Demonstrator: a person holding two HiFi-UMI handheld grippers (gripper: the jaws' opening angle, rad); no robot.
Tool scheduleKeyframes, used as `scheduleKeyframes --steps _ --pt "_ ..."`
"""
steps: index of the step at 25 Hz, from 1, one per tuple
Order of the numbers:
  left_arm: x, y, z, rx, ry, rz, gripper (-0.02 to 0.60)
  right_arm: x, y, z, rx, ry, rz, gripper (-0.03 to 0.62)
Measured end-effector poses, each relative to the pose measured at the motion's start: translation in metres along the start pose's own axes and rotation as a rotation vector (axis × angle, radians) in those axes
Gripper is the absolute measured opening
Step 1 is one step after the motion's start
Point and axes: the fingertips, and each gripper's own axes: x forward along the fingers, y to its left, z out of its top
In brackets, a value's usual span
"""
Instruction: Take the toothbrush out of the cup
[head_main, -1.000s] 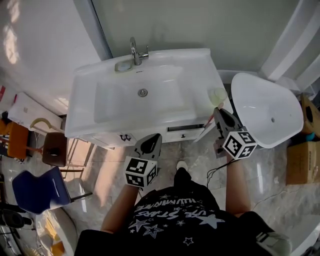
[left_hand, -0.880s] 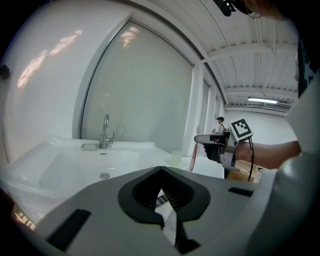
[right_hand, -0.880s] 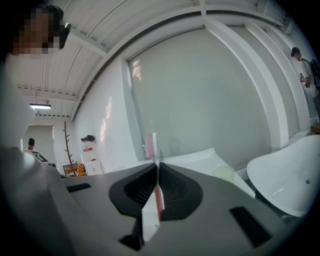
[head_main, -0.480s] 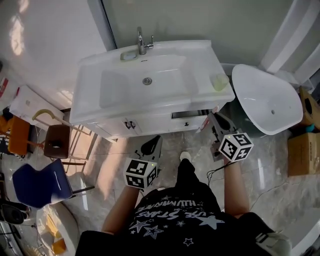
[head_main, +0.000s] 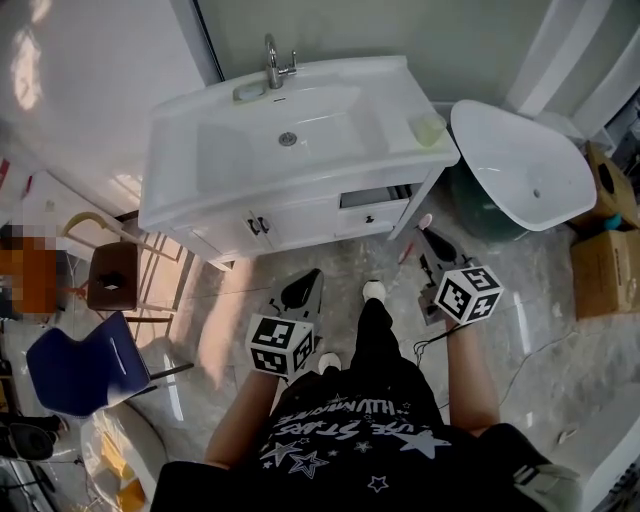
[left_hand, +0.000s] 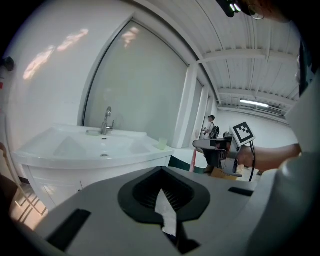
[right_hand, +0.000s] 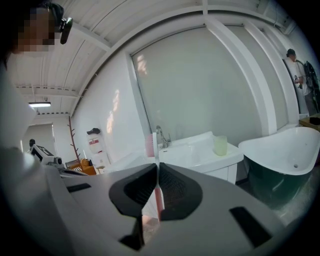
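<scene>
A pale green cup (head_main: 428, 128) stands on the right front corner of the white vanity sink (head_main: 200, 190); it also shows as the cup (right_hand: 220, 145) in the right gripper view. My right gripper (head_main: 428, 236) is out over the floor, well short of the vanity, and shut on a pink toothbrush (head_main: 411, 240). The toothbrush (right_hand: 150, 145) stands upright between the closed jaws of the right gripper (right_hand: 157, 167), bristle head above them. My left gripper (head_main: 312, 275) hangs lower left, shut, with nothing in it. From the left gripper view the cup (left_hand: 161, 144) is far off.
A faucet (head_main: 272, 60) is at the back of the sink. A white bathtub (head_main: 520, 165) stands to the right, with cardboard boxes (head_main: 605, 270) beyond it. A blue chair (head_main: 85, 365) and a brown stool (head_main: 112, 282) are at the left.
Both grippers have drawn back from the vanity over the floor. The right one, earlier beside the cup at the sink's corner, now holds the toothbrush well away from it.
</scene>
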Motion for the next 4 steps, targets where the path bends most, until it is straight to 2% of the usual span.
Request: scheduleKeyframes --steps 4 --pt "-0.019 -0.004 -0.016 -0.004 0.019 -0.009 0.015 -0.015 0.016 -0.017 0.005 0.012 -0.006 0.026"
